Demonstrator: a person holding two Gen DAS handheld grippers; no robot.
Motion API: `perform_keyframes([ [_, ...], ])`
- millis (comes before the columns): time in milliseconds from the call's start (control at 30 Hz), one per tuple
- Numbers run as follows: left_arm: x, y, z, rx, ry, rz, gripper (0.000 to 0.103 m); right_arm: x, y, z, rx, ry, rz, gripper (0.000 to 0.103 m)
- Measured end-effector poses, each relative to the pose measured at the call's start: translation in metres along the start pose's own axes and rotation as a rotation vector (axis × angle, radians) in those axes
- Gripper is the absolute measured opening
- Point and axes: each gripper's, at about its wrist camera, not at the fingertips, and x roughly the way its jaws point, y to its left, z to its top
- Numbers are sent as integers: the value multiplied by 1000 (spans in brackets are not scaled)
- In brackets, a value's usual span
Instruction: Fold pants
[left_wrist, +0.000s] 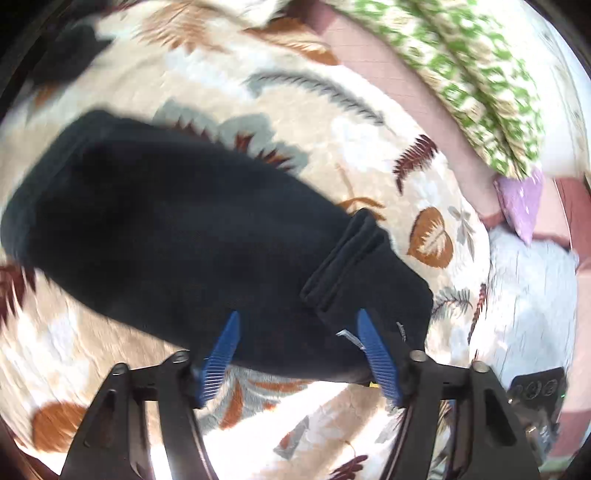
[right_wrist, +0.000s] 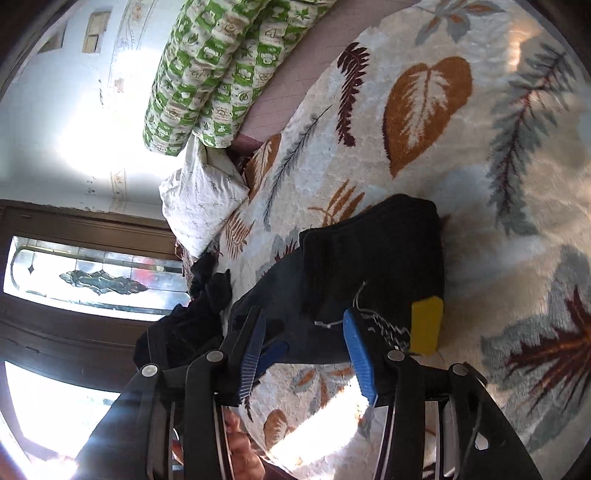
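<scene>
Black pants lie on a leaf-patterned blanket, with the cuff end folded back near my left gripper. The left gripper is open, its blue fingers spread over the pants' near edge. In the right wrist view the pants show as a folded stack with a yellow tag and a white drawstring. My right gripper is open, its blue fingers astride the pants' edge.
A green-and-white patterned quilt and a white pillow lie at the bed's far side. Another dark garment lies by the blanket's edge. A window is on the left. A purple cloth sits at the right.
</scene>
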Motion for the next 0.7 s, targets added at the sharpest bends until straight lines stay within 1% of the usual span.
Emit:
perform_keyframes([
  [33,-4,-4,3,29,6,10,78,-2,-8,-7,33,-12,21,48],
  [67,-6,-9,8,55,7,22,78,-3,-16,-13,73,-25,44,50],
  [100,-2,-25,16,79,9,36,79,-1,-25,-19,116,-35,72,50],
  [167,3,-41,27,131,10,87,80,8,-40,-30,213,-54,142,51],
  [267,16,-52,38,188,54,135,80,26,-57,-42,346,-80,209,51],
  [333,27,-62,44,211,80,148,80,34,-65,-44,403,-106,230,54],
  [400,33,-66,48,236,89,164,80,39,-75,-46,468,-141,254,60],
  [467,45,-78,52,263,98,165,80,41,-83,-48,526,-170,277,64],
  [533,60,-87,53,284,105,168,80,43,-91,-50,573,-202,286,64],
  [700,96,-100,54,334,132,169,83,47,-100,-51,625,-249,326,64],
])
